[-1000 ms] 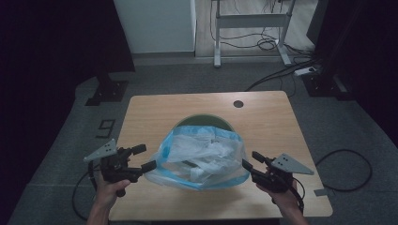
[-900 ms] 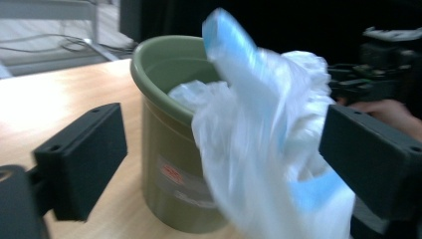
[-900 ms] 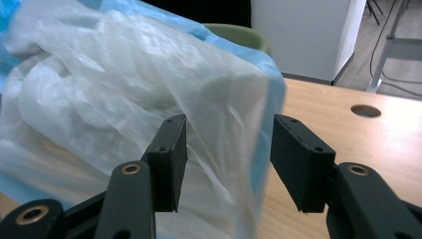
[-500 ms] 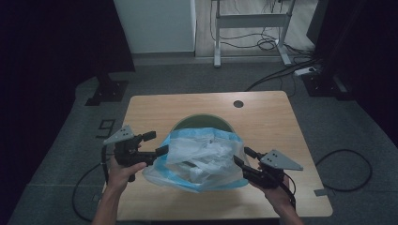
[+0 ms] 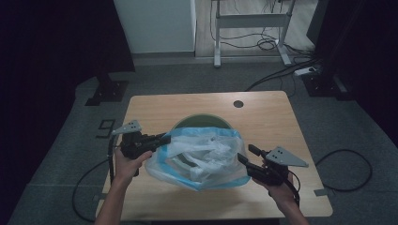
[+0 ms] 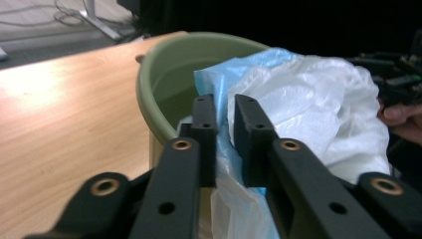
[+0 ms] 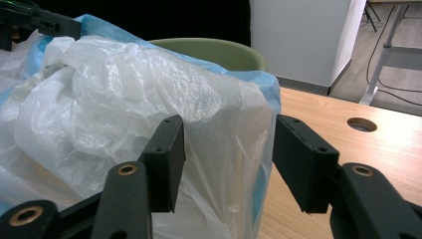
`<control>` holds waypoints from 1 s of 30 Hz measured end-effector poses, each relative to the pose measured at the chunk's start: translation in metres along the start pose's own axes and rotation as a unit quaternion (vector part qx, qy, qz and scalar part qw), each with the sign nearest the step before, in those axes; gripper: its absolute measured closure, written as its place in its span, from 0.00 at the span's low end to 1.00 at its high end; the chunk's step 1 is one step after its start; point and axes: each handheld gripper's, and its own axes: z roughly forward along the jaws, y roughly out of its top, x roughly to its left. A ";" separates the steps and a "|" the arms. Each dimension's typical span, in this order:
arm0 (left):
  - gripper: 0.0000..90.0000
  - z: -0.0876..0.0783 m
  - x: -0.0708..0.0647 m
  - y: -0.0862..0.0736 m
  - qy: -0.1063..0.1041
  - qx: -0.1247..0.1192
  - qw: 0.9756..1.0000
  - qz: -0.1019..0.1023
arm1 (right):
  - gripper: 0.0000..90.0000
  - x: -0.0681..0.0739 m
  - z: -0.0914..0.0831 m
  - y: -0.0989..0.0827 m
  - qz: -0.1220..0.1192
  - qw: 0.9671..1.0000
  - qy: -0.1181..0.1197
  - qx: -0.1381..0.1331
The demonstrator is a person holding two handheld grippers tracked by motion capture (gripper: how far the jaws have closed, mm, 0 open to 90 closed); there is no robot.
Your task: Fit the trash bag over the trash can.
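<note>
A green bin [image 5: 202, 121] stands mid-table, with a crumpled blue-and-white plastic bag [image 5: 202, 154] draped over its near side. My left gripper [image 5: 164, 138] is at the bag's left edge. In the left gripper view its jaws [image 6: 225, 107] have just been closing and now pinch the blue film, with the bin [image 6: 159, 74] behind and the bag [image 6: 308, 94] to the right. My right gripper [image 5: 247, 153] is at the bag's right side. In the right gripper view its jaws [image 7: 226, 134] stand wide and straddle a puffed fold of the bag [image 7: 124, 84] without squeezing it.
The wooden table [image 5: 263, 117] has a round cable hole [image 5: 238, 103] at its far side. Cables trail over the floor to the left and right of it. A metal stand and a white panel are beyond the table's far edge.
The left gripper has moved right to the bag's left edge and its jaws have gone from wide open to pinched on the film. The right gripper has barely shifted.
</note>
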 end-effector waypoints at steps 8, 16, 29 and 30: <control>0.98 -0.012 0.004 -0.002 0.003 -0.076 0.997 -0.011 | 0.49 -0.022 0.001 0.006 0.035 0.999 0.012 -0.004; 0.99 -0.012 0.006 -0.001 -0.007 -0.091 0.996 -0.017 | 0.48 -0.035 0.013 -0.002 0.062 0.997 0.051 0.018; 0.99 -0.013 0.005 0.000 -0.004 -0.099 0.995 -0.015 | 0.57 -0.029 0.021 -0.016 0.062 0.991 0.111 0.032; 0.99 -0.013 0.005 0.000 -0.004 -0.099 0.995 -0.014 | 0.59 -0.028 0.022 -0.017 0.063 0.991 0.114 0.032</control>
